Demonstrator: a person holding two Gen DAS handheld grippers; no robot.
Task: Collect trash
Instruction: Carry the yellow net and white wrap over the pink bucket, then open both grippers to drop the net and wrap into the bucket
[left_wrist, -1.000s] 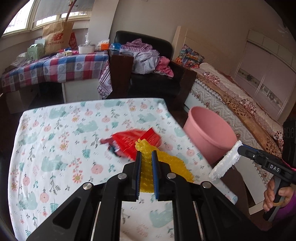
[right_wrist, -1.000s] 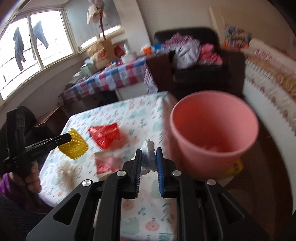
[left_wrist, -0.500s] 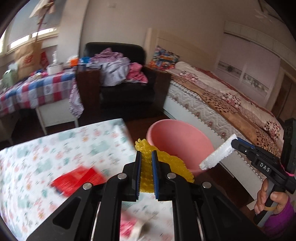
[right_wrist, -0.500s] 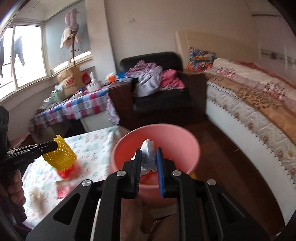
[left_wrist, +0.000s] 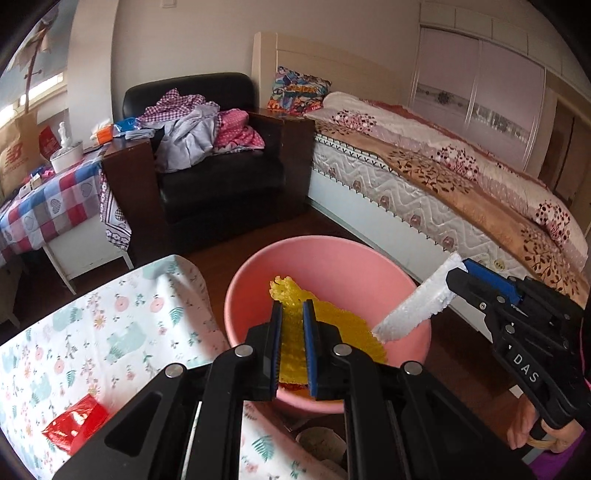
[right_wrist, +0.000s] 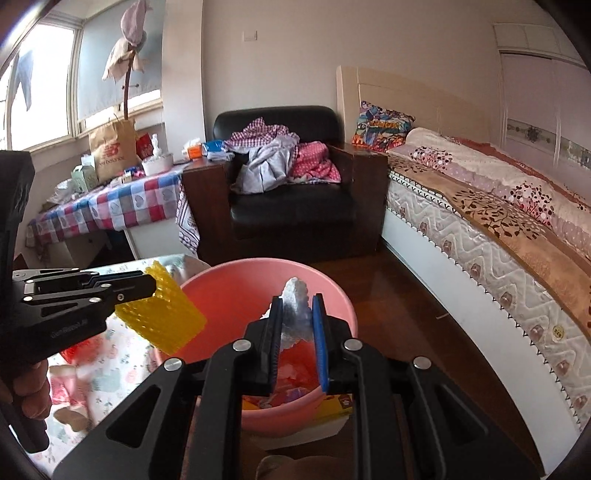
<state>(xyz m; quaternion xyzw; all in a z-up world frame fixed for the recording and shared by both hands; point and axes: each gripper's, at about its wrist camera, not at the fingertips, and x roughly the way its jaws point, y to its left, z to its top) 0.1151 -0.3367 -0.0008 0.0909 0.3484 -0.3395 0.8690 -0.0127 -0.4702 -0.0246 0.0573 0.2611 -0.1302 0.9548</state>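
Left hand-held gripper (left_wrist: 292, 325) pinching the yellow foam net (left_wrist: 325, 328), right hand-held gripper (right_wrist: 297, 321) pinching the white foam strip (right_wrist: 295, 314) — both pieces hang over the pink bin (left_wrist: 332, 266), at 12 o'clock from each camera. Both look light, soft and springy; an edge pinch suffices, and they should drop freely. A red wrapper (left_wrist: 75, 428) lies on the tabletop (left_wrist: 92, 332) at 8 o'clock — likely thin, crinkly, best taken by a raised fold.

One pink bucket (left_wrist: 255, 273) — two foam pieces: yellow (left_wrist: 332, 325), white (left_wrist: 417, 302).
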